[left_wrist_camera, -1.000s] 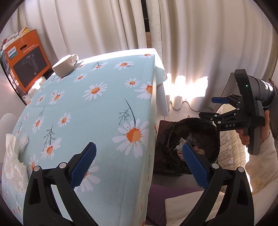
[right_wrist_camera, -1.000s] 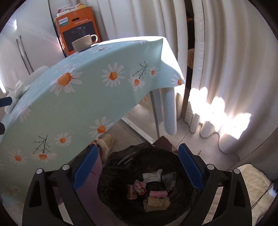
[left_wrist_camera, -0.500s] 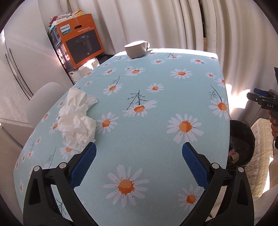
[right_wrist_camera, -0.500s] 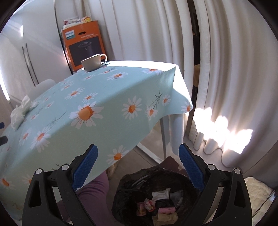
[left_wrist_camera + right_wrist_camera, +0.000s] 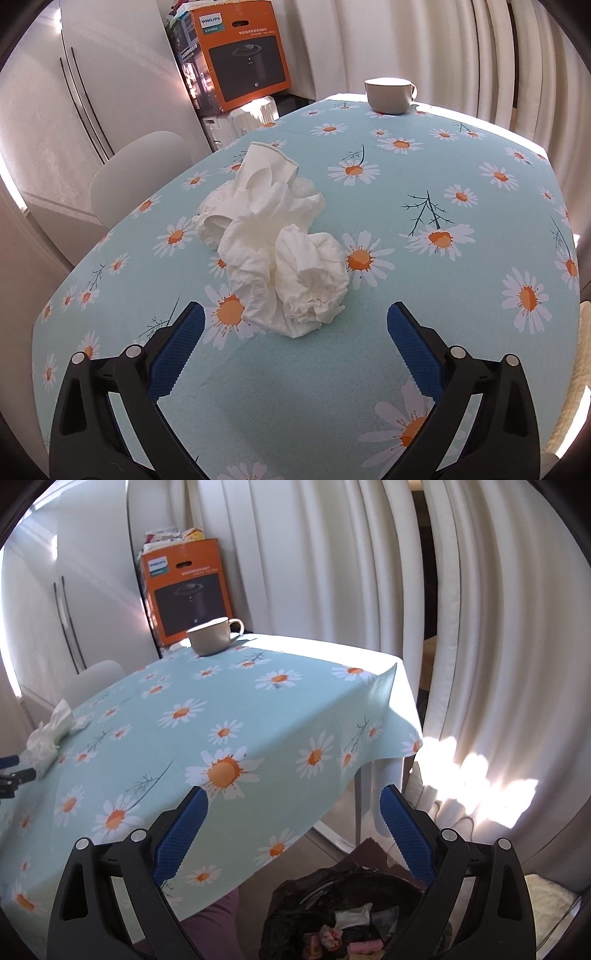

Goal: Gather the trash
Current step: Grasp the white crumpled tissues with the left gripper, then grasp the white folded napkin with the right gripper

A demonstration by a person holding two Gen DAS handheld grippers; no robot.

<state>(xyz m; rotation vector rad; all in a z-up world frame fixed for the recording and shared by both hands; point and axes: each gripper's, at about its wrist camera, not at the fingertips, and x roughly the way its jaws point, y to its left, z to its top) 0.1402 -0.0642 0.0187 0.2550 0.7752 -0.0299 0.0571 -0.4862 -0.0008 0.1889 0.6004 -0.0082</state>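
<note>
Left gripper (image 5: 295,325) spread wide, empty, facing crumpled tissue pile (image 5: 280,251) to straddle it. Right gripper (image 5: 293,812) agape, empty, over trash bin (image 5: 332,919).

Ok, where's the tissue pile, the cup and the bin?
crumpled tissues (image 5: 284,254), left wrist view, middle of the heap.
cup (image 5: 388,96), left wrist view, its side wall.
trash bin (image 5: 291,904), right wrist view, black liner's rim.

Orange carton (image 5: 242,55) behind the table: white panel at its upper left corner reads "PHILIPS". A line of smaller white print along the top is too small to read.
</note>
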